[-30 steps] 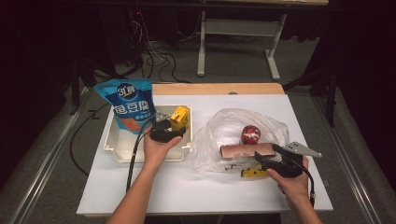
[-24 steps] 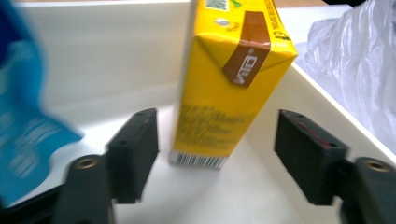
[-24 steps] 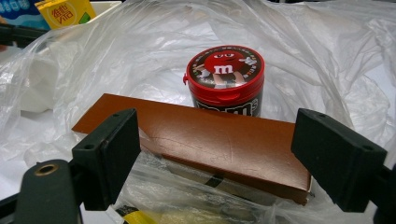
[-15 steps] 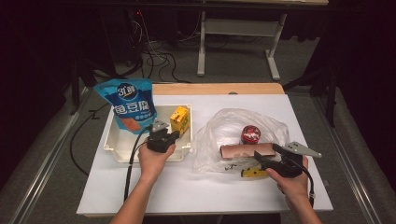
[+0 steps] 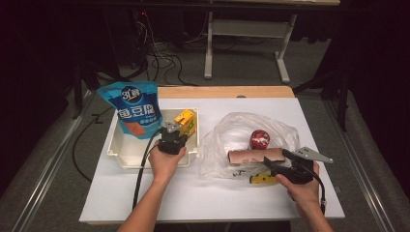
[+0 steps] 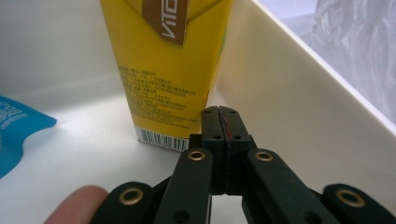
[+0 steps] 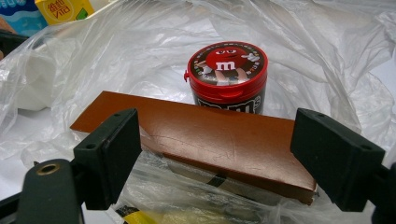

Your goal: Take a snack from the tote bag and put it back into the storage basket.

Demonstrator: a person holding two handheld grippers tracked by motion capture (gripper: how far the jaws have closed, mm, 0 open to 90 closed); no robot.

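Step in hand: unpacking of the plastic bag (image 5: 241, 130) into the white tray (image 5: 126, 157) is judged to be under way.
Left gripper (image 6: 219, 122): jaws pressed together on nothing, held inside the tray at its right wall, just before the yellow carton (image 6: 170, 70).
Right gripper (image 7: 215, 154): jaws spread wide, aimed at the brown box (image 7: 210, 140) near the desk's front right.
Next move: the spread jaws are to be brought around the box.
Brown box: long, flat, lying in the bag mouth before the red-lidded candy tub (image 7: 227, 74).
Blue pouch (image 5: 133, 108): leaning at the tray's back left.
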